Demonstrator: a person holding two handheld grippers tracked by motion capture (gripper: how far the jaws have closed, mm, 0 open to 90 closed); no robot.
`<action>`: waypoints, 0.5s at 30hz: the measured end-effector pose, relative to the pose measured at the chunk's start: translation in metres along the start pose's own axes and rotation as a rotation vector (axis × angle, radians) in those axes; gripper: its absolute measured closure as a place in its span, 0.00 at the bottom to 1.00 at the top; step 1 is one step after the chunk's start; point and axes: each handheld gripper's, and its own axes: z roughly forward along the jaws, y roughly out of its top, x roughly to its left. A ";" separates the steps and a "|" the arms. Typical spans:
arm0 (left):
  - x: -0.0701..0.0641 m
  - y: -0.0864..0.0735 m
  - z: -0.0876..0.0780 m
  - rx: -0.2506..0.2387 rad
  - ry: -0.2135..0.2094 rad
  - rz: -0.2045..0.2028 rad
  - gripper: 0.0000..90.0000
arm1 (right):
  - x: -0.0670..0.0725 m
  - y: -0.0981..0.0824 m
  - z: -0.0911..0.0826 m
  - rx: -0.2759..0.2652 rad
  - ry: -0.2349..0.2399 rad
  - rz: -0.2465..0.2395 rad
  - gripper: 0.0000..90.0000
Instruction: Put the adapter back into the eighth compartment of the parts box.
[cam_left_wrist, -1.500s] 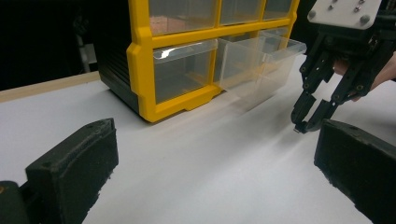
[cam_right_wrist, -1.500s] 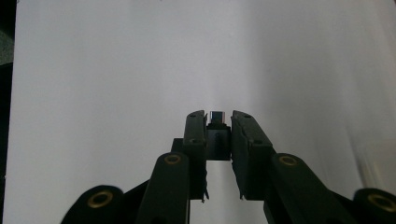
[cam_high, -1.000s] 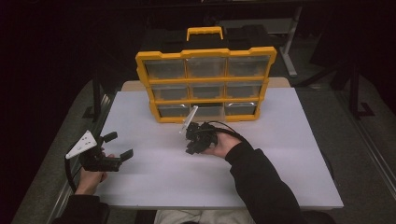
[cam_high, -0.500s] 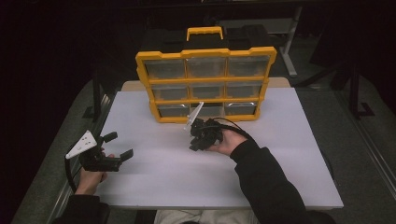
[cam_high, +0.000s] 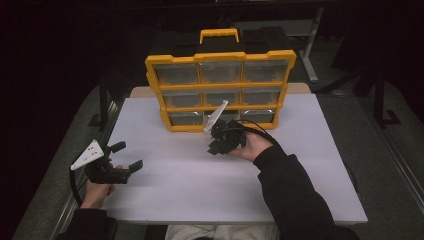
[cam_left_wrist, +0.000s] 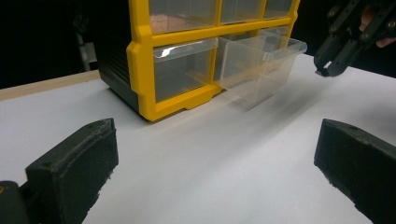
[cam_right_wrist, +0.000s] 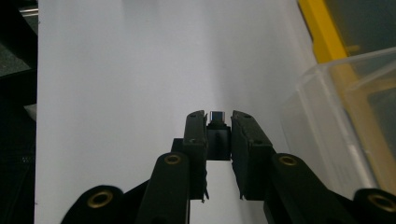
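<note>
Matte black fingers (cam_right_wrist: 218, 140) around small blocky metal-tipped plug (cam_right_wrist: 217, 122).

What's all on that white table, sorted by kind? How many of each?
Yellow drawer cabinet: 1
Clear drawers in it, one pulled out: 9
Handheld grippers, left and right: 2
Small dark part in the right gripper: 1
Total: 13

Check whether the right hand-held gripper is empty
No, the right hand-held gripper is clamped on a small dark adapter with a metal tip.
</note>
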 end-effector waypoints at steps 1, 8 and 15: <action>0.000 0.000 0.000 0.000 0.000 -0.002 0.00 | -0.001 0.000 -0.003 -0.008 -0.002 0.000 0.83; 0.000 0.000 0.000 0.000 0.000 -0.003 0.00 | -0.005 0.000 -0.020 -0.015 -0.028 0.003 0.83; 0.001 0.000 0.000 0.000 0.001 -0.002 0.00 | -0.011 0.000 -0.030 -0.040 -0.046 0.013 0.83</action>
